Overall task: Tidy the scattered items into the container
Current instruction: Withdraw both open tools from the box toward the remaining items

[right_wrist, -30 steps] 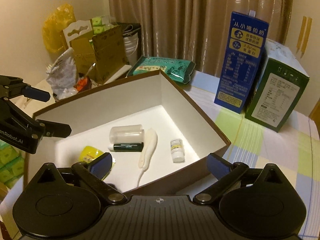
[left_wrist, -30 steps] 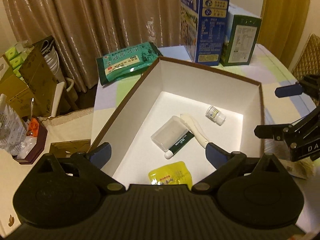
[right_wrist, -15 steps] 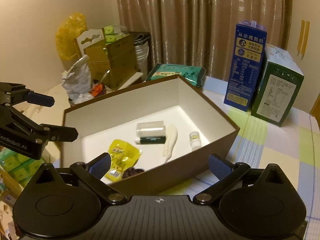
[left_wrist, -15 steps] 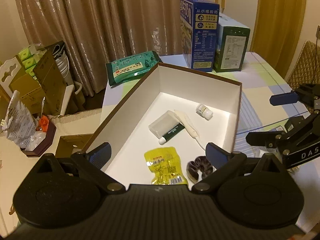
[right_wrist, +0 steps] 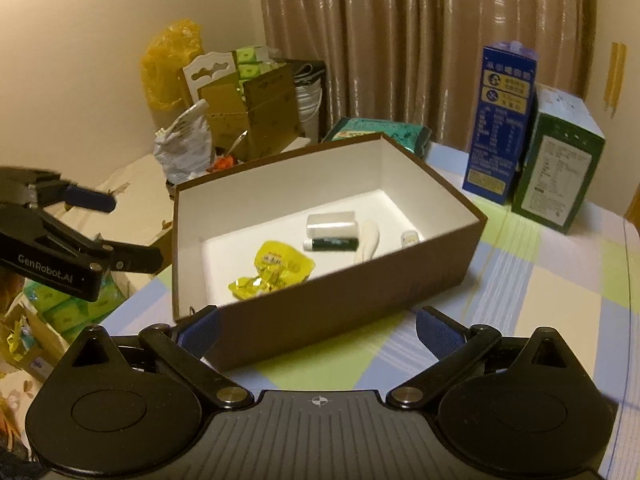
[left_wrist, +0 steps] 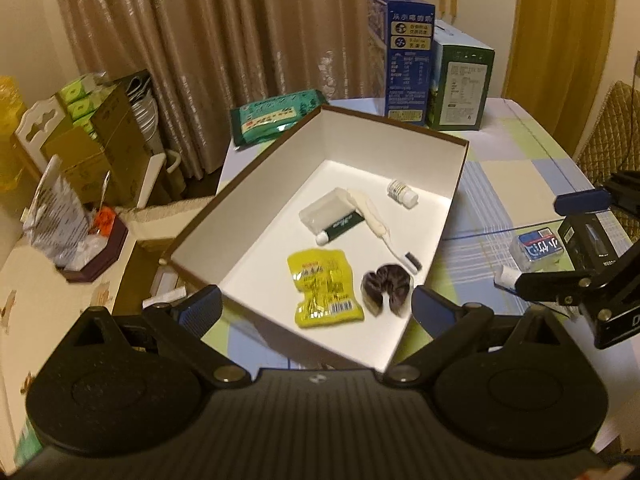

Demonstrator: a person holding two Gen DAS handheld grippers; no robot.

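A brown box with a white inside (left_wrist: pixel 256 184) stands on the checked tablecloth. In it lie a yellow packet (left_wrist: pixel 326 294), a dark scrunchie (left_wrist: pixel 386 288), a white toothbrush (left_wrist: pixel 374 218), a green tube (left_wrist: pixel 342 227), a clear case (left_wrist: pixel 324 210) and a small white bottle (left_wrist: pixel 402 193). My left gripper (left_wrist: pixel 316 308) hangs open above the box's near end, holding nothing. My right gripper (right_wrist: pixel 318 328) is open and empty in front of the box's brown wall (right_wrist: pixel 340 304). A blue-labelled packet (left_wrist: pixel 538 248) and a white tube end (left_wrist: pixel 506 276) lie on the cloth right of the box, beside the right gripper (left_wrist: pixel 560 240).
A blue carton (left_wrist: pixel 402 68) and a green carton (left_wrist: pixel 456 80) stand behind the box, with a green packet (left_wrist: pixel 276 116) at the far left corner. Cardboard boxes and bags (right_wrist: pixel 240 120) crowd the floor left of the table. A quilted chair (left_wrist: pixel 612 128) is at the right.
Both grippers have drawn back and up from the box, so the whole box and the scrunchie now show. Both stayed open.
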